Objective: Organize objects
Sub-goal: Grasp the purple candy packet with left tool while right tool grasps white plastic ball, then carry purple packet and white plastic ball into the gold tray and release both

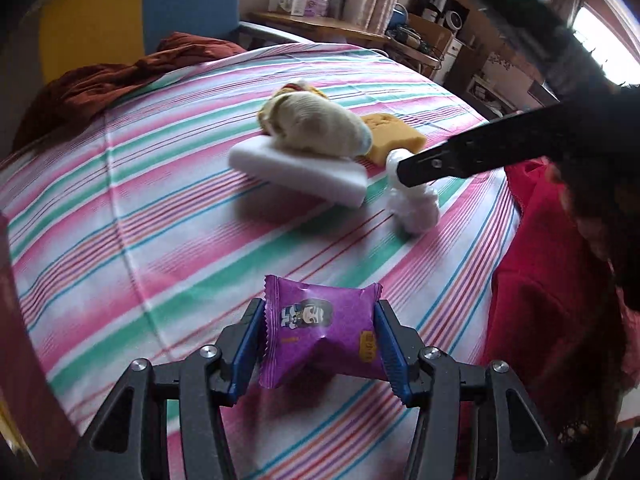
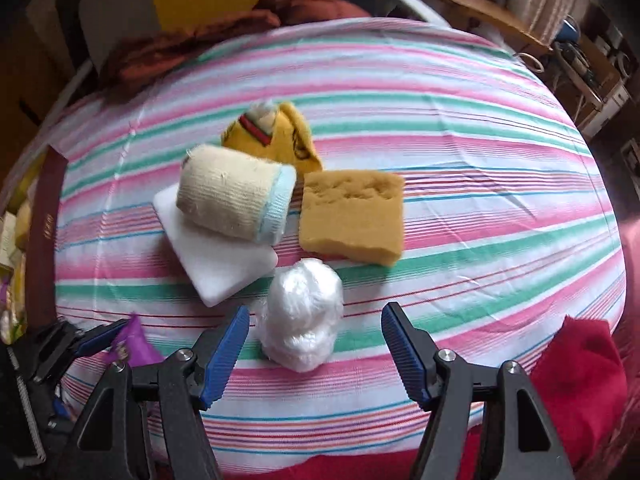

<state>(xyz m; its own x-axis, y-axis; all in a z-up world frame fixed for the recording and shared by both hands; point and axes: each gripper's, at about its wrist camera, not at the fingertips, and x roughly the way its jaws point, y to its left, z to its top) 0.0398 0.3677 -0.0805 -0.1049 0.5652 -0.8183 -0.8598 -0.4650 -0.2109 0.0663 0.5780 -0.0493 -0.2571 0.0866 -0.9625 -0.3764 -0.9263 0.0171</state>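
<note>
a bed [image 2: 460, 128] is covered by a sheet striped in pink, green and white. behind the bed, a yellow panel [image 1: 92, 20] is set beside a blue panel [image 1: 192, 0]. a wooden shelf [image 1: 320, 24] stands beyond the bed's far corner, cluttered with boxes. daylight is let in through a window [image 1: 600, 36] to the right of the shelf.

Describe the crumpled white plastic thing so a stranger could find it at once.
On the striped bedsheet, find the cluster of soft items in the middle. The white plastic bundle lies at its near edge, before the open right gripper, beside the flat white foam block. Only it is shiny, crinkled and lumpy.
</note>
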